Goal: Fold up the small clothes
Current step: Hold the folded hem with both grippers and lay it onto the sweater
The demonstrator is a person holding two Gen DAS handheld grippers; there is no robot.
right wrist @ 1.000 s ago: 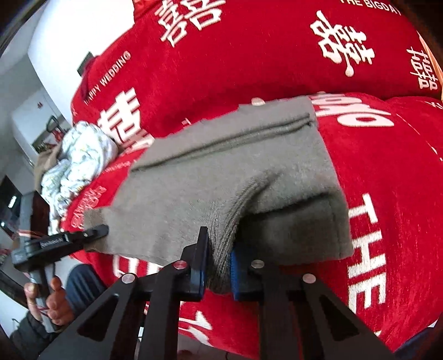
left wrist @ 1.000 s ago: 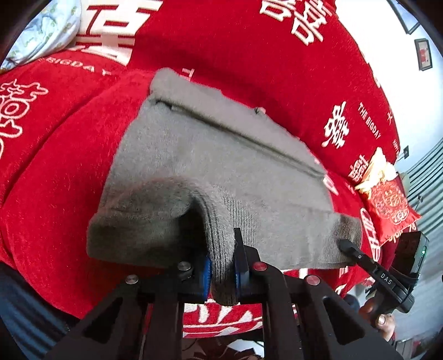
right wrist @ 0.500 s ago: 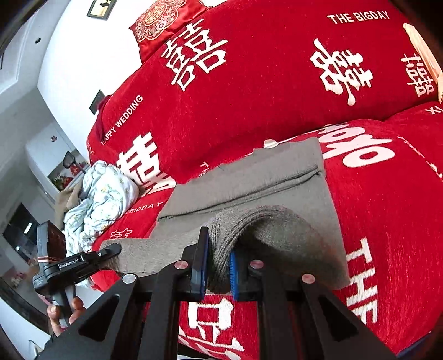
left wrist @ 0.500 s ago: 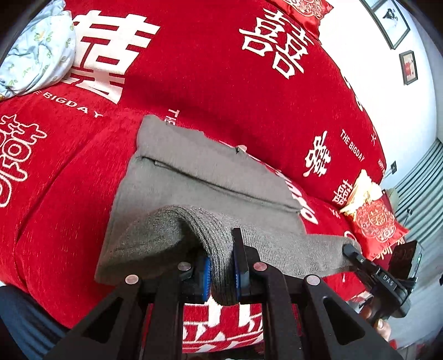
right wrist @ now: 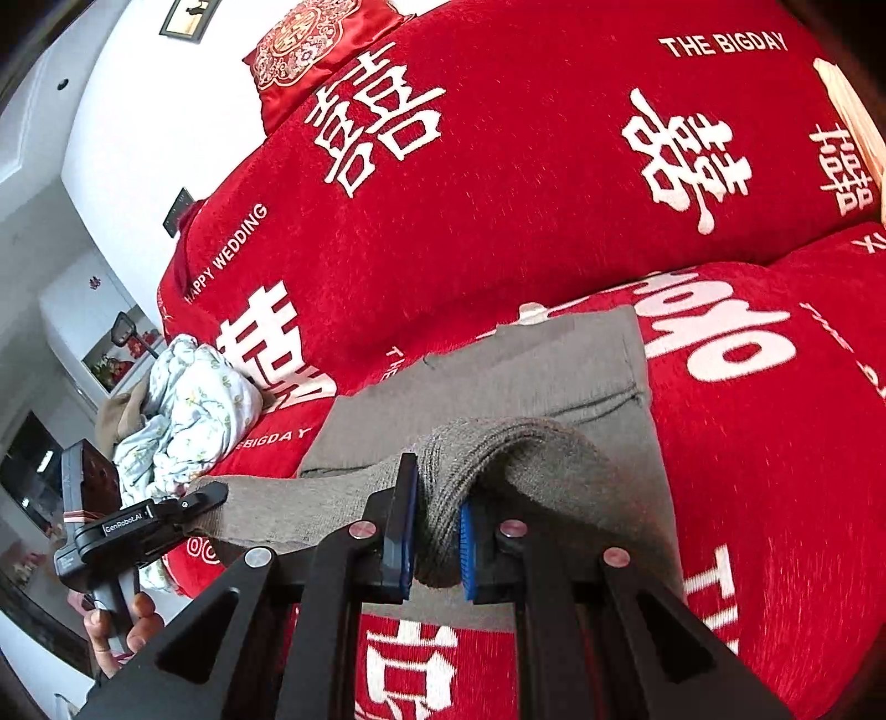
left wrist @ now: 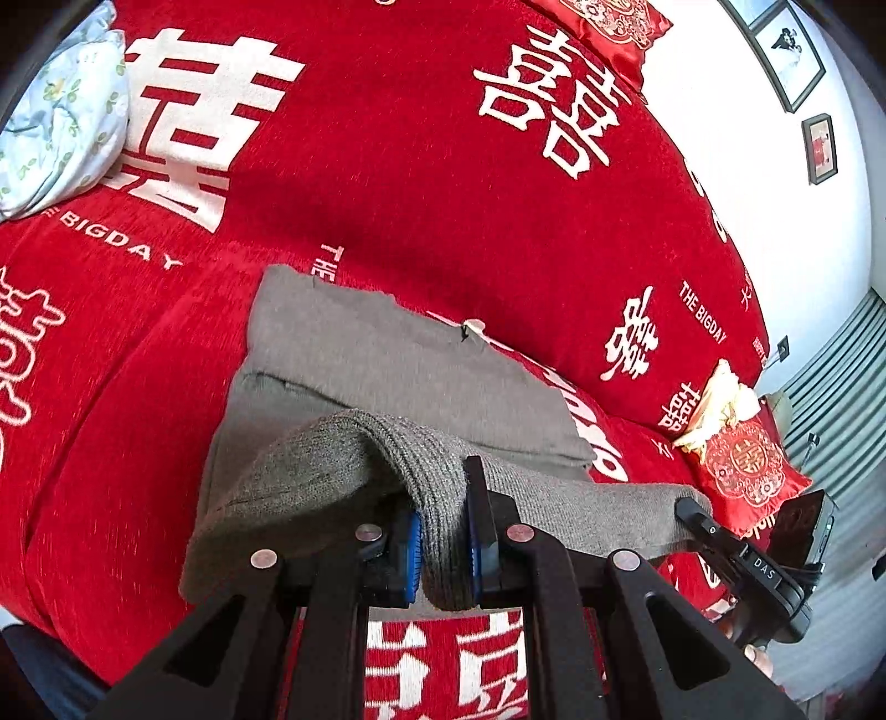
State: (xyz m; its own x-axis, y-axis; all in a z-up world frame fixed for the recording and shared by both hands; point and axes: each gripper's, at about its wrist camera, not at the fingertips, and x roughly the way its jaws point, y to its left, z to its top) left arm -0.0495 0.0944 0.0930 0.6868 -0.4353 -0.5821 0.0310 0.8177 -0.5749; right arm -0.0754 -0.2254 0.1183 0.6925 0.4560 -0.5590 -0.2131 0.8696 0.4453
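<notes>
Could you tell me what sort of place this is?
Probably a home living room: a sofa under a red wedding cover, framed pictures on the wall, a cushion.

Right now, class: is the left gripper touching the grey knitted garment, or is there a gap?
Touching. The left wrist view shows the left gripper with both blue pads pressed against a bunched fold of the grey knitted garment, lifting that edge.
</notes>
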